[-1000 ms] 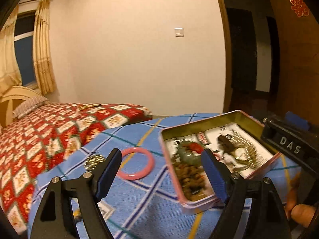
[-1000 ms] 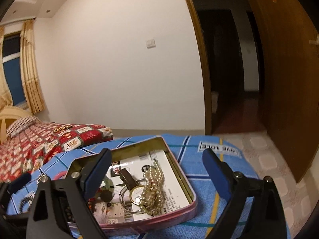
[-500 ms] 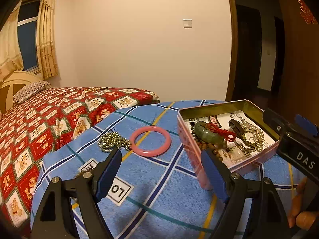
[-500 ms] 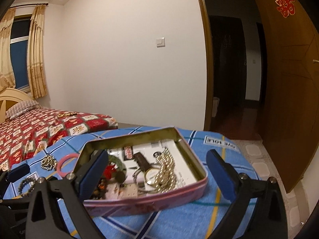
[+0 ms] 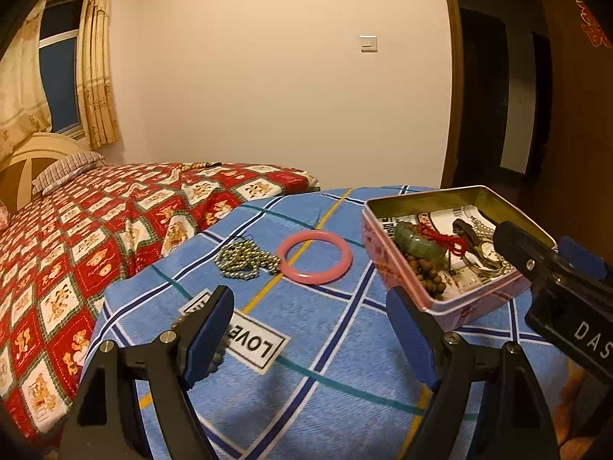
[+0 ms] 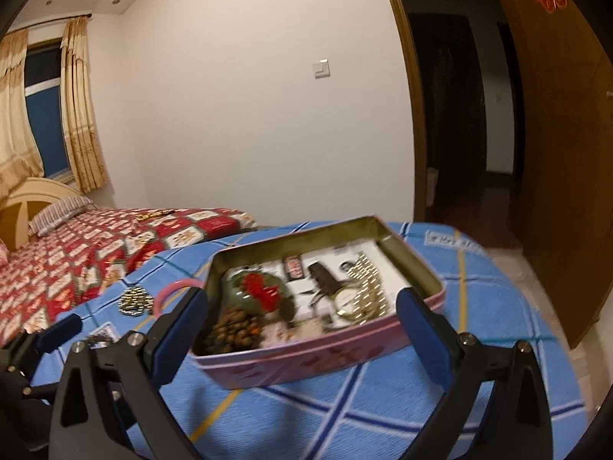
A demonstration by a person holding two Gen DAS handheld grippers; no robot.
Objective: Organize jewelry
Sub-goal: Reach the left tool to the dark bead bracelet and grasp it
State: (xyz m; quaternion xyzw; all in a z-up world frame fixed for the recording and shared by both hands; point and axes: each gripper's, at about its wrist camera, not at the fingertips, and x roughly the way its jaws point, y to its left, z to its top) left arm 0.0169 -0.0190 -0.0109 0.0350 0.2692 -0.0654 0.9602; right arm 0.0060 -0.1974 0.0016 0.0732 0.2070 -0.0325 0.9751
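A pink tin (image 5: 471, 303) stands open on the blue checked cloth, holding a green jade bangle (image 5: 417, 239) with red cord, brown beads (image 5: 425, 272), a watch (image 5: 486, 247) and pearls. A pink bangle (image 5: 310, 278) and a gold-green bead necklace (image 5: 241, 262) lie on the cloth left of it. My left gripper (image 5: 310, 337) is open and empty, short of the bangle. My right gripper (image 6: 302, 329) is open with the tin (image 6: 306, 360) just beyond its fingers, untouched; one finger (image 5: 513, 241) hangs over the tin's right end.
The blue cloth (image 5: 345, 391) drops off at its left edge toward a bed with a red patterned cover (image 5: 95, 230). A white label (image 5: 253, 339) is sewn on the cloth. An open wooden door (image 6: 555, 191) and a dark doorway are on the right.
The left gripper has drawn back and left from the tin, bringing the pink bangle and necklace ahead of it. In the right wrist view the tin moved from lower left to centre.
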